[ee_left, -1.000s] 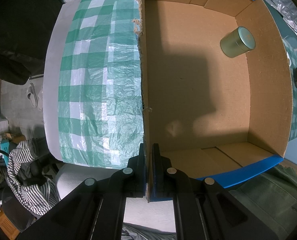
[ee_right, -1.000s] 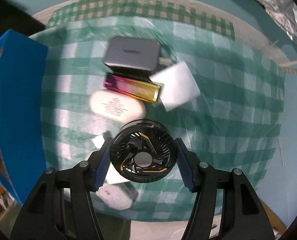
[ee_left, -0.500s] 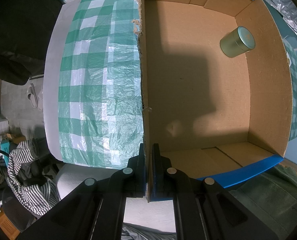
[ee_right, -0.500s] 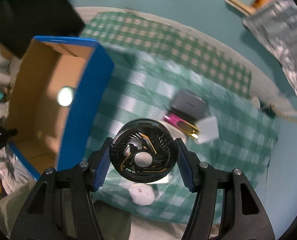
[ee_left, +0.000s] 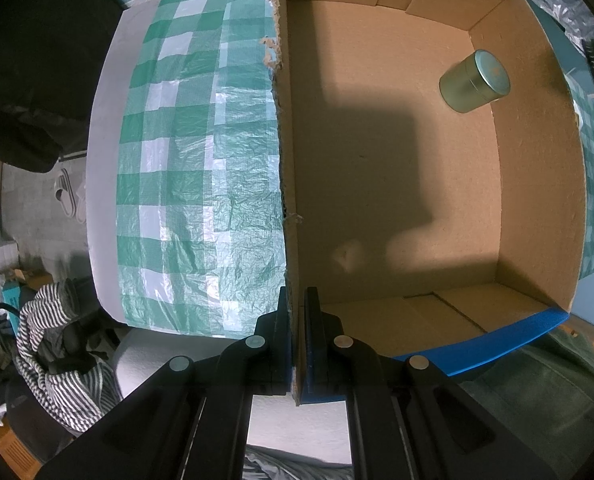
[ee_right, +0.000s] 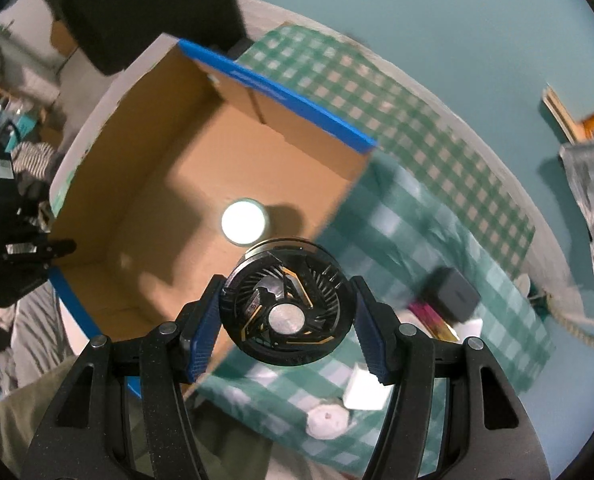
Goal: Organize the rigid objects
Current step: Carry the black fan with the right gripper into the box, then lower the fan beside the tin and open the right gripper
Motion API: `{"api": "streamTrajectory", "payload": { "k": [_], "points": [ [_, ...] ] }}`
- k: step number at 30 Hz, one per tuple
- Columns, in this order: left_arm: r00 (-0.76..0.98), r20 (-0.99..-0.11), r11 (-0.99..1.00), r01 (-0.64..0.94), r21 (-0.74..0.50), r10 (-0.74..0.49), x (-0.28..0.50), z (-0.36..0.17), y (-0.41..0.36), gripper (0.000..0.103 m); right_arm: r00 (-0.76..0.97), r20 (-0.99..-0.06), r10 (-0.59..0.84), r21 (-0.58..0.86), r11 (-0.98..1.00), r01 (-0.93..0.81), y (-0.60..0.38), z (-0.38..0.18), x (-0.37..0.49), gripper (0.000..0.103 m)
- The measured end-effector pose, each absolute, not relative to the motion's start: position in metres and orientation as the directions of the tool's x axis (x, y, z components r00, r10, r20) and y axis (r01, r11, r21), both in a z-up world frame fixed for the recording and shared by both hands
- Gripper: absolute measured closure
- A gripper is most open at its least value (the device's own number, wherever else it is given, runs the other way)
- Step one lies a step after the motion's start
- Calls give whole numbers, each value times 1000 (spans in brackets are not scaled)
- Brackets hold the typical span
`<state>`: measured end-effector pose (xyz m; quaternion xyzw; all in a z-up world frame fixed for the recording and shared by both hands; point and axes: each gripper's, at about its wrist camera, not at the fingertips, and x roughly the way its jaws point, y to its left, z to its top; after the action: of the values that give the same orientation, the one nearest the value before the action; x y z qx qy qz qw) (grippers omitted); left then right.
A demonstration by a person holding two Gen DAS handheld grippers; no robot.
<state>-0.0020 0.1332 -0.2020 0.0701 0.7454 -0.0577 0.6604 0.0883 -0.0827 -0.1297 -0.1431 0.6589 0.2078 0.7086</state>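
Left tongs [ee_left: 295, 312] pinch the cardboard box's [ee_left: 537, 184] torn side wall. Inside the box stands a round tin [ee_left: 474, 81]. Right tongs [ee_right: 287, 314], clamped on a black round fan [ee_right: 287, 304], hover over the box edge above the checkered surface [ee_right: 437, 216].

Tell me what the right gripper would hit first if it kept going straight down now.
Probably the box's near wall or the tablecloth beside it: the right gripper, holding the fan, sits over that edge. Depth is unclear.

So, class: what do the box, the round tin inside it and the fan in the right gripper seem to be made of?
Box: brown matte cardboard, with a frayed, fibrous torn edge.
Tin: probably metal, from its smooth pale-green sheen.
Fan: likely black plastic, with thin moulded blades, gold trim and a shiny hub.
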Motion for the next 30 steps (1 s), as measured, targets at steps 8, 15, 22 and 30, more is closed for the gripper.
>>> {"api": "streamTrajectory", "payload": {
  "k": [8,15,22,30],
  "points": [
    [-118,-993,985,175,4,25,-2,-202,134,98,0,-996,92,77,833,-548,-48,-157,86,41],
    [-119,-993,985,172,2,23,-3,-202,135,98,-33,-998,60,68,817,-573,-37,-180,82,41],
    [-119,-993,985,173,5,26,-6,-202,135,98,-47,-998,40,60,813,-580,-29,-195,83,41],
    [-122,-992,985,172,4,25,-8,-202,137,98,-34,-999,14,31,812,-583,-25,-208,85,41]
  ]
}}
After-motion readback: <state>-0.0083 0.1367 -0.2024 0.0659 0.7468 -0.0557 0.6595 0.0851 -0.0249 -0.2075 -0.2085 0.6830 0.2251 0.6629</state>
